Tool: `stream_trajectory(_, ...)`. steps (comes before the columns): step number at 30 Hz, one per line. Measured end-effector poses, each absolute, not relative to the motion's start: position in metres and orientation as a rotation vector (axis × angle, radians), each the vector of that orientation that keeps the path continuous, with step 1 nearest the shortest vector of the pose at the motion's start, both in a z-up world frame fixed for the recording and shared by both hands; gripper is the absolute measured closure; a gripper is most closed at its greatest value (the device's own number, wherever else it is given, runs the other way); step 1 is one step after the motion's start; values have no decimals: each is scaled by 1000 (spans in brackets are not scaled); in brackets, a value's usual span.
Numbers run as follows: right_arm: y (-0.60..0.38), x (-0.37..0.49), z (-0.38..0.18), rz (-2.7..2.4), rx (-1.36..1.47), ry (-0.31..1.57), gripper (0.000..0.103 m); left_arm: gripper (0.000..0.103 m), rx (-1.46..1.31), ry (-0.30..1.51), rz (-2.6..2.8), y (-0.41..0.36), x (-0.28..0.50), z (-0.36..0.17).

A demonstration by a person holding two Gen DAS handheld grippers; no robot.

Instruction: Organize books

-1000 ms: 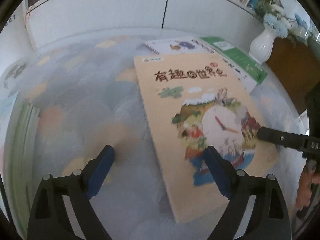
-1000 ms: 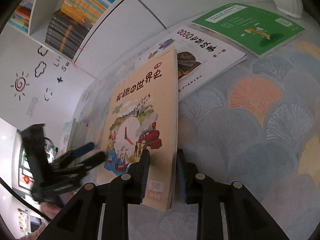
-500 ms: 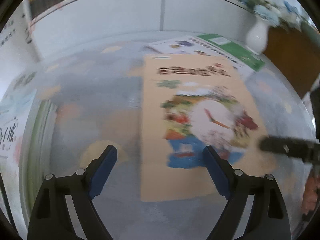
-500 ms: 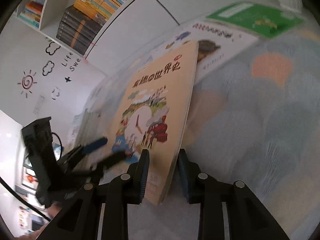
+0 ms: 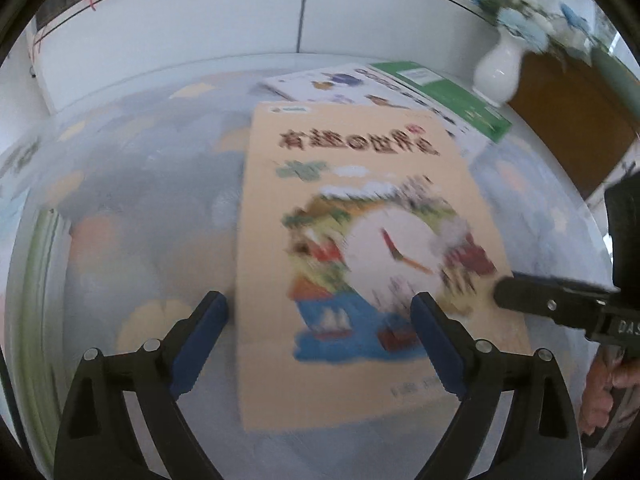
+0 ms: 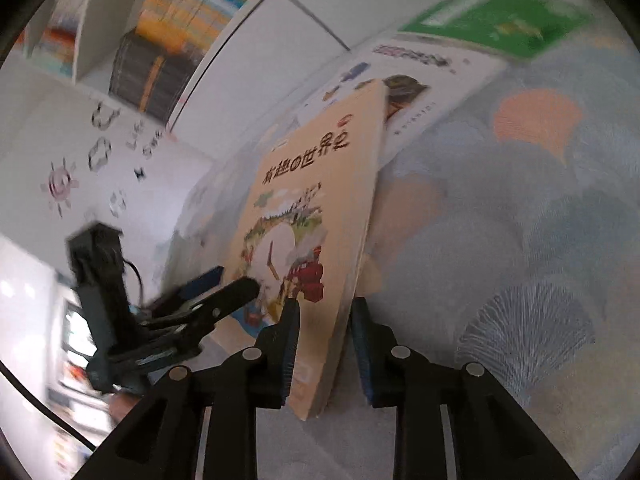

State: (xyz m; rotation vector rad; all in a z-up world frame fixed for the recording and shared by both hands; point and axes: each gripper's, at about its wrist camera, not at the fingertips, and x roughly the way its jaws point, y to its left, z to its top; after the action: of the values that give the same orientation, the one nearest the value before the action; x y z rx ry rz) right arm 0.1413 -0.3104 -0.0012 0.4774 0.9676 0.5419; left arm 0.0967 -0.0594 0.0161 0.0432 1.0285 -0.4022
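Gripping of the tan picture book (image 6: 320,216) is handled by the right gripper (image 6: 322,344): its blue pads are pressed on the cover and the back near the lower corner, at the spine-side edge. The book is held tilted, raised off the patterned tablecloth (image 6: 540,260) on that side. In the left wrist view the same book (image 5: 360,240) is seen cover-up with a clock illustration and a Chinese title, and the right gripper's black finger (image 5: 552,300) is seen reaching its right edge.

The left gripper (image 5: 320,336) is held above the book's lower part, jaws wide and opening at this moment; the book's left edge lies between the pads, no pad contact is seen. In the right wrist view that left gripper (image 6: 224,284) is seen just beside the cover's lower left.

Behind the held book, a white book (image 6: 420,76) and a green book (image 6: 500,24) are laid flat on the cloth, overlapped. A white vase (image 5: 498,68) is placed near the green one. Shelved books (image 6: 160,60) are visible, blurred.
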Motion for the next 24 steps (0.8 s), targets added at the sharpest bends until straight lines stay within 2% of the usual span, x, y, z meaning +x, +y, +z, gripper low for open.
stream_trajectory(4,-319,129,-4,574,527,994,78,11,80,1004,-378,-53,85,18)
stream_trajectory(11,-335,148,-3,510,588,992,78,10,-19,1032,-227,-17,127,17)
stream_trajectory(17,-315,176,0,518,591,1004,76,9,2,1040,-326,-44,129,15)
stream_trajectory(24,-305,167,2,559,511,1033,75,9,45,1050,-419,-62,104,16)
